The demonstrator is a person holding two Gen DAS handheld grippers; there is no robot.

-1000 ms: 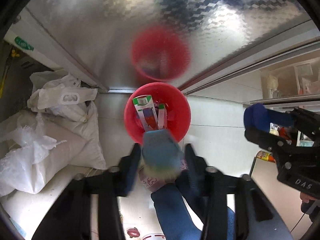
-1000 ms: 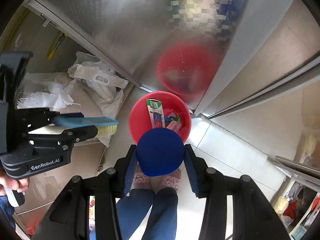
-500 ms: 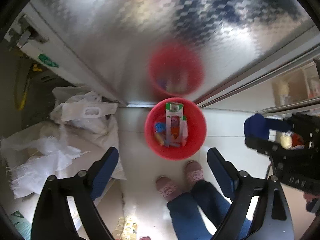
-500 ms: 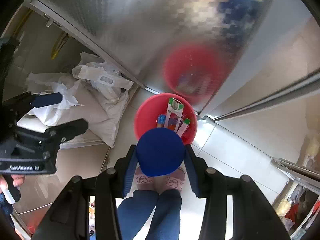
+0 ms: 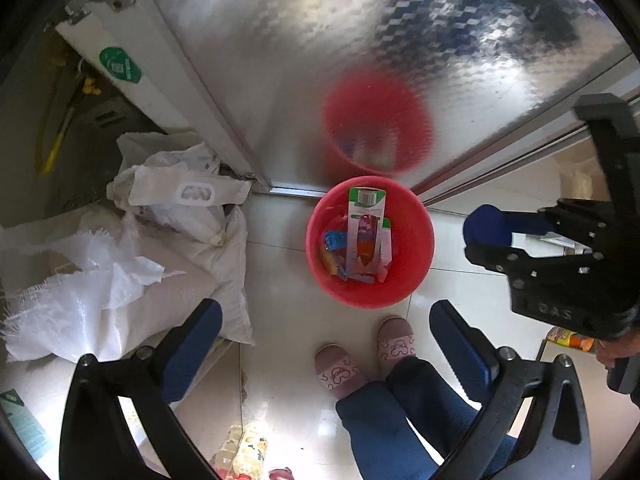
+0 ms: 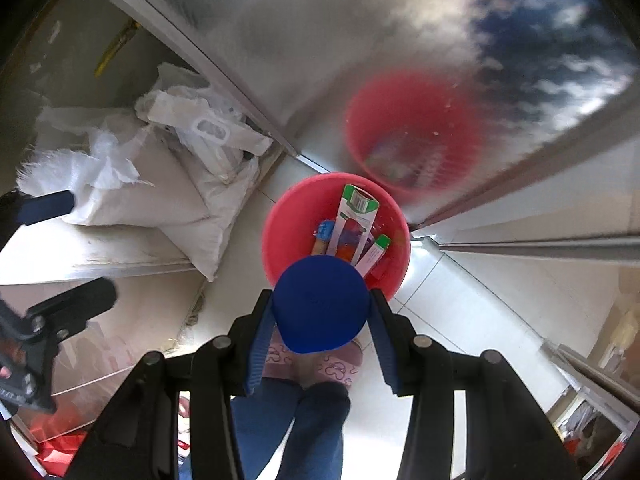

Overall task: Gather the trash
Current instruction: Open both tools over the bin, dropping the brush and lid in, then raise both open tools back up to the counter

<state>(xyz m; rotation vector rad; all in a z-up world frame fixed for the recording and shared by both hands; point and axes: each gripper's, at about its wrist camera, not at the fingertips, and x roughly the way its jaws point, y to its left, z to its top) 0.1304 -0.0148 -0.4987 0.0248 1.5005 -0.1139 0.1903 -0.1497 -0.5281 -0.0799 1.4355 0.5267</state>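
Note:
A red bin [image 5: 416, 264] stands on the tiled floor with a green-and-white carton [image 5: 366, 216] and a blue brush [image 5: 334, 240] inside. My left gripper [image 5: 326, 344] hangs above it and points straight down; its jaws are opening and nothing is between them. My right gripper [image 6: 320, 320] is shut on a round blue cap [image 6: 320, 304] just over the bin's near rim [image 6: 280, 216]. The left wrist view shows that gripper at the right with the blue cap [image 5: 484, 224] held off to the side of the bin.
White woven sacks [image 5: 120, 280] lie piled to the left of the bin. A patterned metal door [image 5: 320, 40] behind it mirrors the bin. A person's pink slippers [image 5: 340, 368] stand just below the bin. Bottles [image 5: 244, 452] lie near the bottom edge.
My left gripper opened wide and let go of the blue brush, which now lies in the red bin. My right gripper sank closer to the bin with the blue cap still held.

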